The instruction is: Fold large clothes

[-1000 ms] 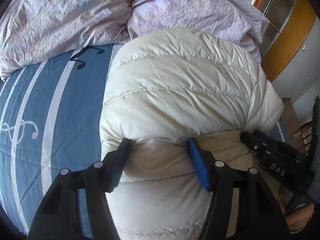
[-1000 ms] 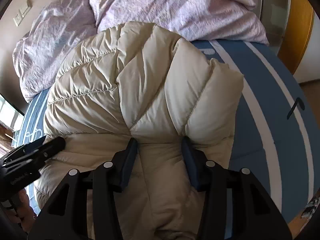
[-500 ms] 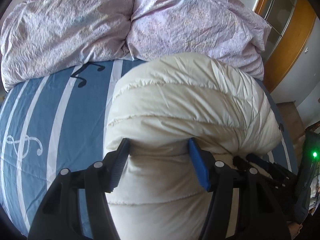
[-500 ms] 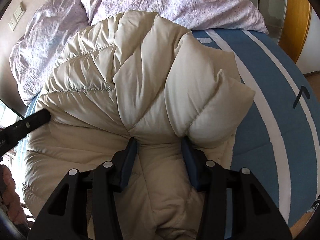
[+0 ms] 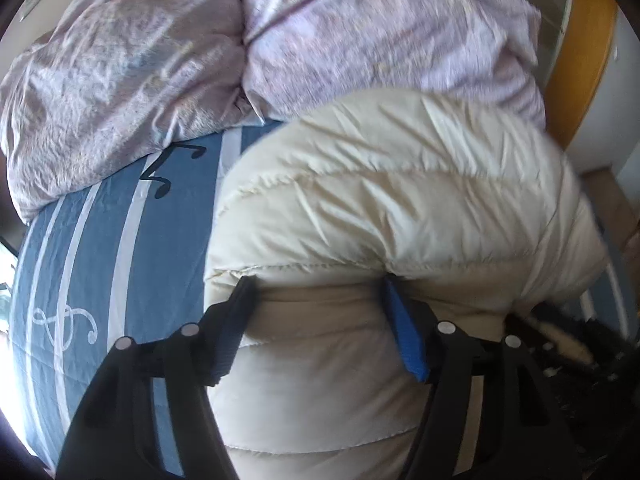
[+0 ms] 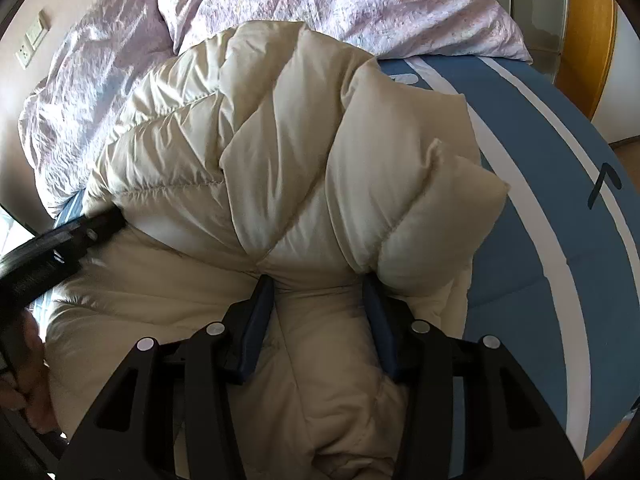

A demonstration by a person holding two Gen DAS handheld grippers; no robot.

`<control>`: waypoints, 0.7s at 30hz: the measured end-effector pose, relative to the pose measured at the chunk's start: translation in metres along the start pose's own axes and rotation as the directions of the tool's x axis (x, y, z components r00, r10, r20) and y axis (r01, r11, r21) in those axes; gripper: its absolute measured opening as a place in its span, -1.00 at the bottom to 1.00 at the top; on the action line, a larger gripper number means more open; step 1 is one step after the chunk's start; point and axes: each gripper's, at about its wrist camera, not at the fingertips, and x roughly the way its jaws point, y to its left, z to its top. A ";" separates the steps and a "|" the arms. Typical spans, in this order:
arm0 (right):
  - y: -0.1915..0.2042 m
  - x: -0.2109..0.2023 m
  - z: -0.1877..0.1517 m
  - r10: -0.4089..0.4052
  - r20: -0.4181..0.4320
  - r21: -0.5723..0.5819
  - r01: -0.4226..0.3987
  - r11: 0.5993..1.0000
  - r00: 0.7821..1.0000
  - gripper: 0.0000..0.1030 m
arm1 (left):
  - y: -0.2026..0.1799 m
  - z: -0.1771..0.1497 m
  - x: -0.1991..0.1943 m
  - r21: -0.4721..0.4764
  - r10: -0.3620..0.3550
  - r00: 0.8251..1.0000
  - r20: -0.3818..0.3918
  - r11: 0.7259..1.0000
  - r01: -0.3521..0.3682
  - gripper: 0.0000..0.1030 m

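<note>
1. The left gripper (image 5: 316, 292) has its black fingers with blue pads set wide apart around a thick bunch of the cream quilted down jacket (image 5: 392, 200); the padding fills the gap and bulges over both tips, so it reads as clamped on the jacket; the right gripper (image 6: 318, 288) holds the same jacket (image 6: 280, 152) in the same way, a puffy roll wedged between its pads.

2. Compared with a second ago, the lifted flap now stands higher and further forward in the left view, covering more of the bed beyond it; in the right view the raised panels have swung up and over towards the pillows, and the left gripper's tip (image 6: 80, 232) has moved up along the jacket's left side; the left view is blurred, which suggests the carry is under way.

3. The jacket lies on the blue sheet with white stripes and music-note prints (image 5: 100, 248), its far edge reaching the crumpled pale lilac duvet (image 5: 360, 40); a wooden-framed cabinet (image 6: 580, 20) stands beyond the bed.

4. Judging from this, the near half is being brought over the far half; the fold looks roughly midway, with laying down and flattening the springy filling yet to come.
</note>
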 end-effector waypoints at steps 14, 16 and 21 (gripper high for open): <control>0.011 -0.038 0.030 0.001 0.131 0.035 -0.005 0.999 0.991 -0.07 | 0.002 -0.004 0.011 -0.007 -0.024 1.000 -0.016 1.000 0.024 0.28; 0.010 -0.026 0.032 -0.029 0.105 0.037 0.025 0.999 0.994 -0.07 | 0.003 -0.005 0.012 -0.011 -0.029 0.999 -0.014 1.000 0.029 0.29; 0.011 0.000 0.027 -0.079 0.034 0.026 0.078 0.997 0.996 -0.08 | 0.003 -0.005 0.013 -0.010 -0.039 0.999 -0.010 0.999 0.039 0.29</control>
